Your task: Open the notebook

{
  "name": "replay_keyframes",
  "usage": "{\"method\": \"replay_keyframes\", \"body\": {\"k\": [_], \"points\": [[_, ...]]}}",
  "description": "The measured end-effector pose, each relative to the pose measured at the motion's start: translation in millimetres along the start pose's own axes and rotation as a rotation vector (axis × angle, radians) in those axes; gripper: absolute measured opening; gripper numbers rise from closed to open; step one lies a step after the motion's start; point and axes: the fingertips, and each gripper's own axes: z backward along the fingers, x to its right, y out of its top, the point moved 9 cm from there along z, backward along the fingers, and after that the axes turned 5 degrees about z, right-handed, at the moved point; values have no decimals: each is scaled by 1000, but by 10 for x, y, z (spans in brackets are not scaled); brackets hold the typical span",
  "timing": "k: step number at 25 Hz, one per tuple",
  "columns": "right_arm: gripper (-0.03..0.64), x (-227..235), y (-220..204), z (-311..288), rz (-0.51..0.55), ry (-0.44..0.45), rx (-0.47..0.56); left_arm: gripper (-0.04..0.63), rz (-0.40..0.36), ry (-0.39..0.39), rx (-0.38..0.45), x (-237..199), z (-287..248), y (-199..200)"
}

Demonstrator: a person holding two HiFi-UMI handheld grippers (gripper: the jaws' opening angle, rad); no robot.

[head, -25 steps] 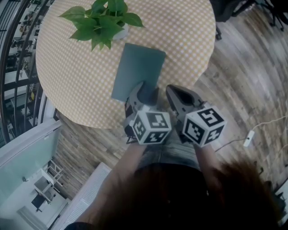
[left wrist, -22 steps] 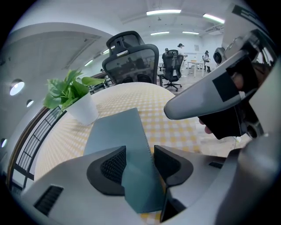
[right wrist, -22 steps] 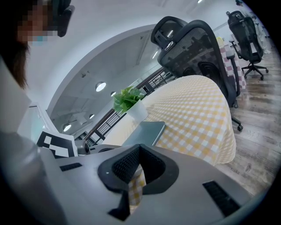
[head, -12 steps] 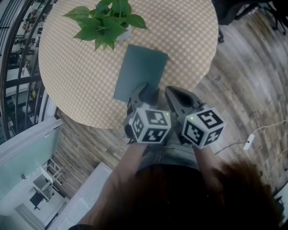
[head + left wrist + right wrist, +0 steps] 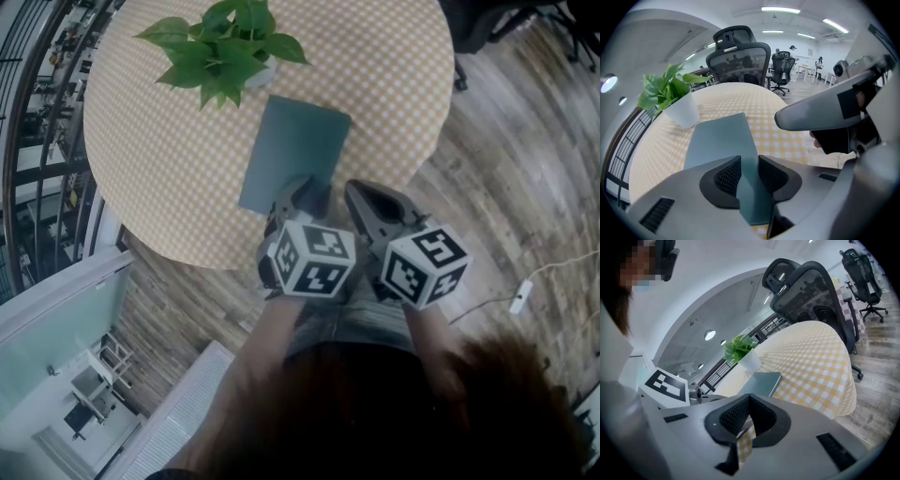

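Note:
A closed grey-green notebook (image 5: 295,155) lies on the round table with its yellow checked cloth (image 5: 169,159). My left gripper (image 5: 302,190) points steeply down at the notebook's near end. In the left gripper view its jaws (image 5: 749,160) are closing with the notebook's near edge (image 5: 719,140) between them, and the pads do not visibly press on it. My right gripper (image 5: 364,195) hangs just off the table's near edge, right of the left one. In the right gripper view its tips (image 5: 749,398) meet with nothing held, and the notebook (image 5: 761,383) lies beyond them.
A potted green plant (image 5: 220,42) stands on the table just beyond the notebook's far left corner. Black office chairs (image 5: 740,56) stand behind the table. A railing (image 5: 37,112) runs along the left. A white plug with a cable (image 5: 517,291) lies on the wooden floor to the right.
The left gripper's fingers look slightly closer together at the notebook's near end. Both hands and the notebook stay where they were.

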Motion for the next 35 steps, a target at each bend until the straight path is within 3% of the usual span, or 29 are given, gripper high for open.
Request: {"method": "replay_keyframes", "body": {"k": [3,20,35], "points": [[11,-3,4,23,-4,-1,3,115,24,-34,-7,-24,20,11],[11,-32,79,64,-9,-1,53,31,-8,-149,-10,-123,116,104],[11,-127,223,-17,18,20,53,26,181,-294,99,-423,428,158]]}}
